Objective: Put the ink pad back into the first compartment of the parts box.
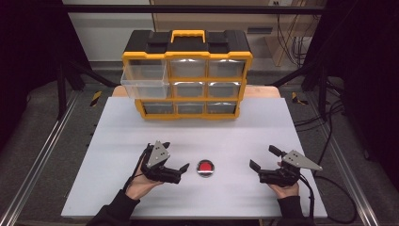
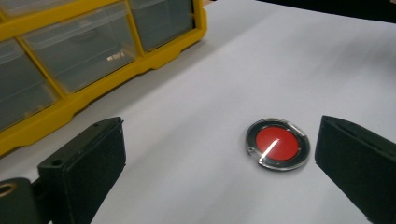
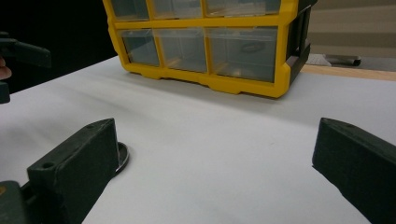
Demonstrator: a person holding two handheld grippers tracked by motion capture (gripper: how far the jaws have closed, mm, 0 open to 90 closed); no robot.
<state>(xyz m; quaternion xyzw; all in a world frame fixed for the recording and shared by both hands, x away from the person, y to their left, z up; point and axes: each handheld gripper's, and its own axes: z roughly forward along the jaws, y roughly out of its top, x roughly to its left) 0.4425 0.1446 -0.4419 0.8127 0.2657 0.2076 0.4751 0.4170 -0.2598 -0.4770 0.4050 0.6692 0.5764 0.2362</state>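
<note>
**Red disc at rest between my two open grippers**

Red disc (image 1: 205,167), round with a dark rim and a clear cover, lies flat on the white surface (image 1: 263,127), near its front edge and roughly midway between my hands. My left gripper (image 1: 175,164) sits just to the left of the disc, its fingers (image 2: 84,163) spread wide and not touching it; in the left gripper view the disc (image 2: 277,143) lies between the two fingers, closer to the one at the right of that view. My right gripper (image 1: 263,157) rests well to the right of the disc, fingers (image 3: 77,168) likewise spread and holding nothing; in the right gripper view, an edge of the disc (image 3: 123,156) peeks from behind the finger at the left of that view. Yellow-and-black drawer cabinet (image 1: 187,73) stands at the far edge of the surface, with three rows of clear drawers. One clear drawer (image 1: 145,77) at its upper left is pulled out.
</note>
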